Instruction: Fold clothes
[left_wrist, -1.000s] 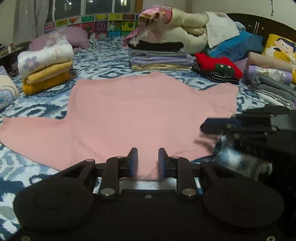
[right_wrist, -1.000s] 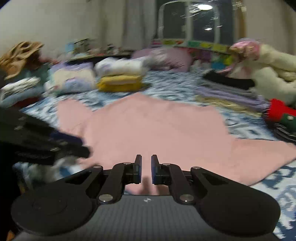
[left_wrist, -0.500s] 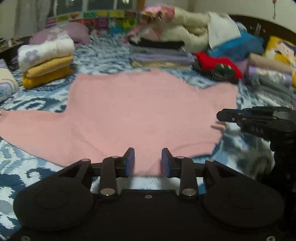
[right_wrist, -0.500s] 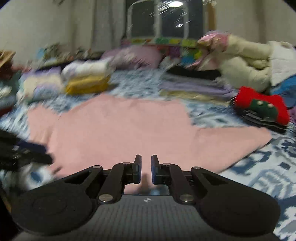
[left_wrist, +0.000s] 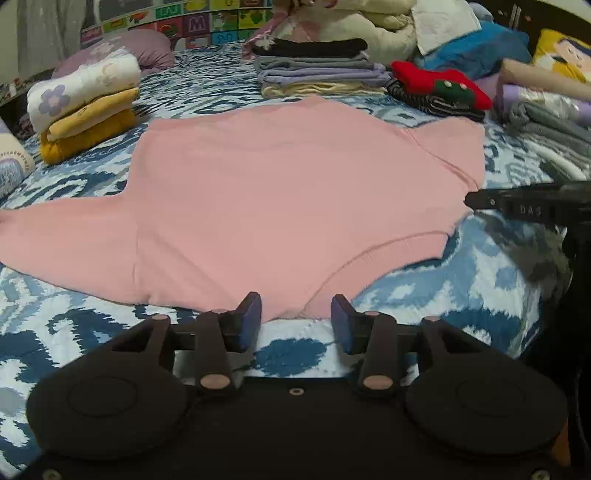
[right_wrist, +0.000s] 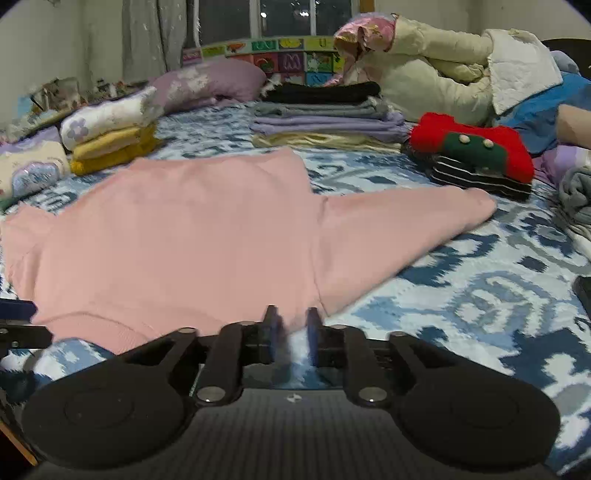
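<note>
A pink sweater (left_wrist: 280, 192) lies spread flat on the blue-and-white patterned bedspread (left_wrist: 443, 295), with both sleeves stretched out to the sides. My left gripper (left_wrist: 295, 321) is low at its near edge. Its jaws are opening, and the hem lies just between the fingertips without being pressed. My right gripper (right_wrist: 291, 332) sits at the near edge by the right sleeve (right_wrist: 399, 225). Its jaws are opening too, with a narrow gap that shows bedspread and a blurred bit of pink. The right gripper (left_wrist: 476, 201) also shows from the side in the left wrist view.
Folded stacks ring the sweater: white and yellow pieces (left_wrist: 85, 110) at the left, grey and lilac ones topped with black (left_wrist: 317, 70) behind, and a red-and-green knit (left_wrist: 439, 88) on striped cloth. Grey items (left_wrist: 546, 122) lie at the right. A cream quilt heap (right_wrist: 436, 74) lies at the back.
Both pairs of jaws have widened. The right gripper has swung rightward, away from the left one, and the sweater's right sleeve now fills more of its view. The sweater lies flat.
</note>
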